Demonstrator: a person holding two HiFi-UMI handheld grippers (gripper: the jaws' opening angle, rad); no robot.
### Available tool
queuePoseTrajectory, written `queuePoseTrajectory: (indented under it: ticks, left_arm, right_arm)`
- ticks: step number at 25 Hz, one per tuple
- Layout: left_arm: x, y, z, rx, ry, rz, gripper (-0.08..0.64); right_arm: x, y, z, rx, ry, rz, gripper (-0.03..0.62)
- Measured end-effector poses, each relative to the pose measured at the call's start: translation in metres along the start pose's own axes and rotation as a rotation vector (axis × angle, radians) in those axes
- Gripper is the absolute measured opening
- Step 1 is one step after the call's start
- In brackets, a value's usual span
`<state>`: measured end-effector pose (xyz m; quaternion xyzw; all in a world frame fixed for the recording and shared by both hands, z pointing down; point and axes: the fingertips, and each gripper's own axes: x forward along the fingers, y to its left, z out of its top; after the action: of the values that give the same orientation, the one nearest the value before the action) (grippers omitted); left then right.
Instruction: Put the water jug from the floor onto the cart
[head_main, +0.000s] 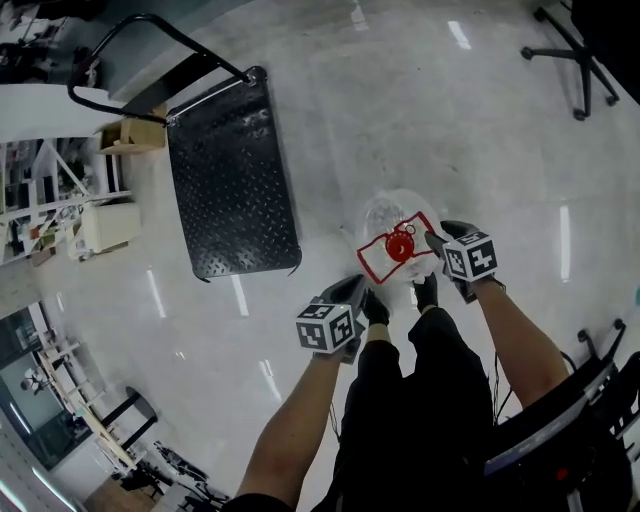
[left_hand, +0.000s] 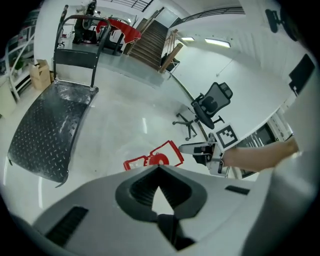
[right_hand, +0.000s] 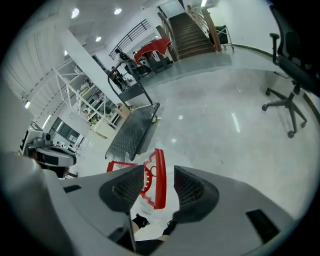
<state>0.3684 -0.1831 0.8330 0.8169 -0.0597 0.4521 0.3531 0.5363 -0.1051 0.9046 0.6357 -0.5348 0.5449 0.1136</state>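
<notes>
The jug (head_main: 392, 212) stands on the floor (head_main: 420, 110), clear, with a red cap (head_main: 400, 245) and a red handle (head_main: 385, 264) on top. It is not on the cart (head_main: 232, 180), whose black deck lies left of the jug and apart from it, with the push bar at the end farthest from the jug.

The right gripper (head_main: 432, 241) is at the jug's right side, down at the handle. In the right gripper view its jaws (right_hand: 159, 172) stand apart and straddle one bar of the handle (right_hand: 159, 182); a gap shows between the bar and the right jaw, so they are not clamped on it.

The left gripper (head_main: 353, 291) hangs just short of the jug on the person's side. In the left gripper view its jaws (left_hand: 159, 168) are together with nothing between them, and the handle (left_hand: 152, 159) lies just past their tips.

The person's shoes (head_main: 426, 290) are close against the jug's near side. An office chair (head_main: 575, 60) stands well beyond the jug to the right.
</notes>
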Motion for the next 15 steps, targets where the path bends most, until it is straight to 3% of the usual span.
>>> queuePoseTrajectory:
  ticks: [15]
  left_arm:
    - [0.013,0.017,-0.030,-0.028,0.060,0.027,0.000]
  right_arm:
    - [0.049,-0.009,-0.036,0.012,0.121,0.022,0.162]
